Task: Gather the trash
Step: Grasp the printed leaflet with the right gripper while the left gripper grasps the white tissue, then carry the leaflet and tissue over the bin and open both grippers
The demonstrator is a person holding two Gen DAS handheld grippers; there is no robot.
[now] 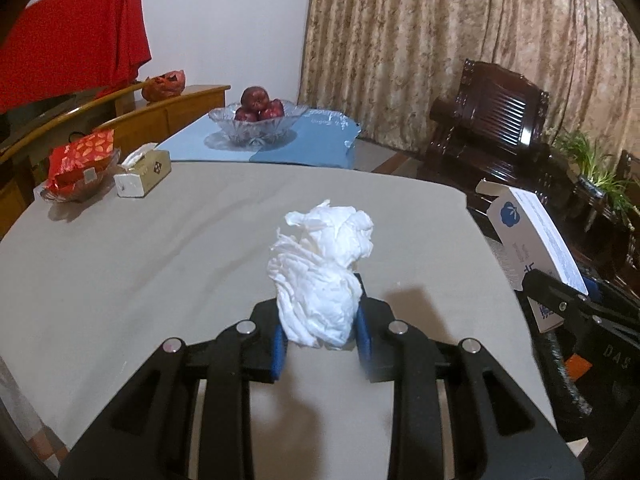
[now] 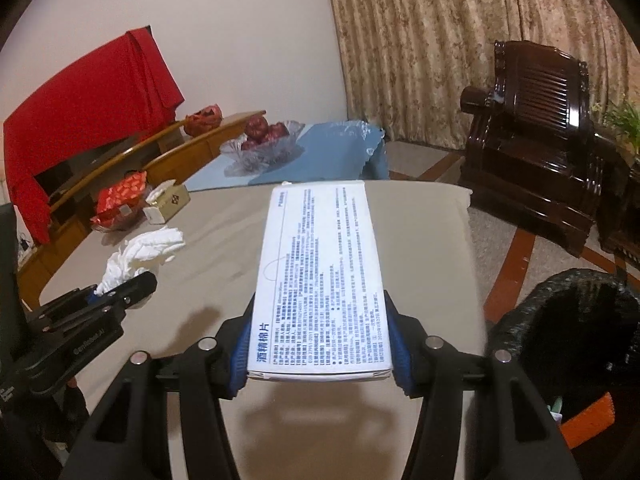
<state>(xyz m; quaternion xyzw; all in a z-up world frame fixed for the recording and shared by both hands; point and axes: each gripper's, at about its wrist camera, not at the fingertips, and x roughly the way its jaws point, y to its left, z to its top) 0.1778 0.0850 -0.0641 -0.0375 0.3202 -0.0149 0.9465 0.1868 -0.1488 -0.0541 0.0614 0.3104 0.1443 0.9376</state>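
Note:
My left gripper [image 1: 322, 340] is shut on a crumpled white tissue [image 1: 322, 272] and holds it above the grey table [image 1: 140, 264]. The tissue also shows in the right wrist view [image 2: 140, 252], with the left gripper [image 2: 120, 294] at the left. My right gripper [image 2: 320, 340] is shut on a white cardboard box [image 2: 320, 276] printed with blue text, held flat above the table [image 2: 200, 240]. The box also shows at the right edge of the left wrist view [image 1: 536, 248]. A bin lined with a black bag [image 2: 576, 320] stands on the floor at the right.
A tissue box [image 1: 142, 174] and a dish with a red packet [image 1: 82, 164] sit at the table's far left. A glass bowl of red fruit [image 1: 258, 120] stands on a blue-covered table beyond. A dark wooden armchair [image 2: 532, 136] stands at the right.

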